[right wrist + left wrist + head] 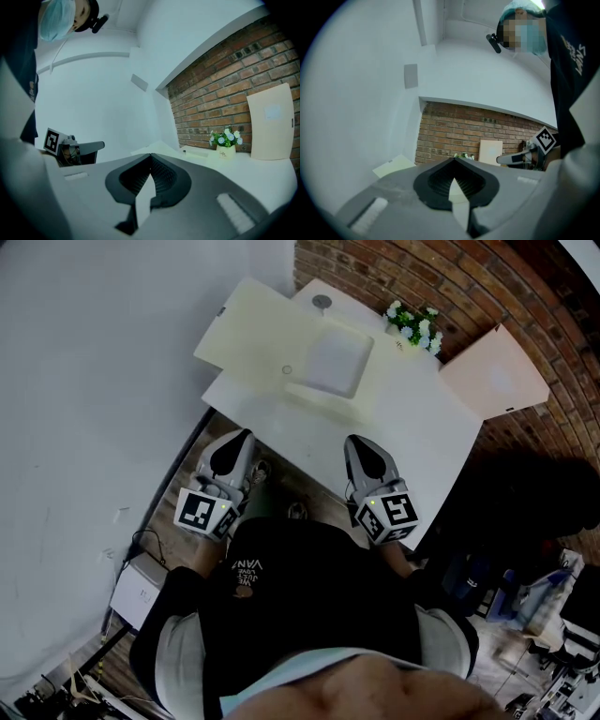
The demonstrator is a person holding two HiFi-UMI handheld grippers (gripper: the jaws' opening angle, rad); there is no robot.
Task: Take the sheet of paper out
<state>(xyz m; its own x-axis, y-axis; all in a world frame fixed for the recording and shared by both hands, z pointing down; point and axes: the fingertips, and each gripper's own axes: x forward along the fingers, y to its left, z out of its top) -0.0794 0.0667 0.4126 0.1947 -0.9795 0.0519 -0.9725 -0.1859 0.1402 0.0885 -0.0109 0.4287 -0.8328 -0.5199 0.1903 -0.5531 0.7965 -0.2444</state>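
1. Head view: a white rectangular table (412, 442) stands against a red brick wall (441, 277). At its far end lies a pale cream flat folder (248, 329), and a whitish translucent rectangular sleeve (336, 360) lies beside it, overlapping its edge.
2. The sheet of paper does not show as a separate thing. I judge that it sits inside the sleeve or the folder, but cannot tell which.
3. A small pot of white flowers (414, 324) and a beige board (495, 371) leaning on the wall stand further right, clear of the folder.
4. The left gripper (246, 435) is at the table's near edge with its jaws pressed together and nothing between them. Its own view shows only the dark ribbed pads meeting.
5. The right gripper (354, 440) is alongside it, also at the near edge, jaws likewise closed and empty.
6. Both grippers are well apart from the folder and sleeve, so the step in hand looks like the approach, and no paper has been touched.
7. The next move probably calls for reaching across the table and opening the jaws. One gripper would pin the cover while the other pinches the paper's exposed edge, and a thin flat edge will be hard to catch.
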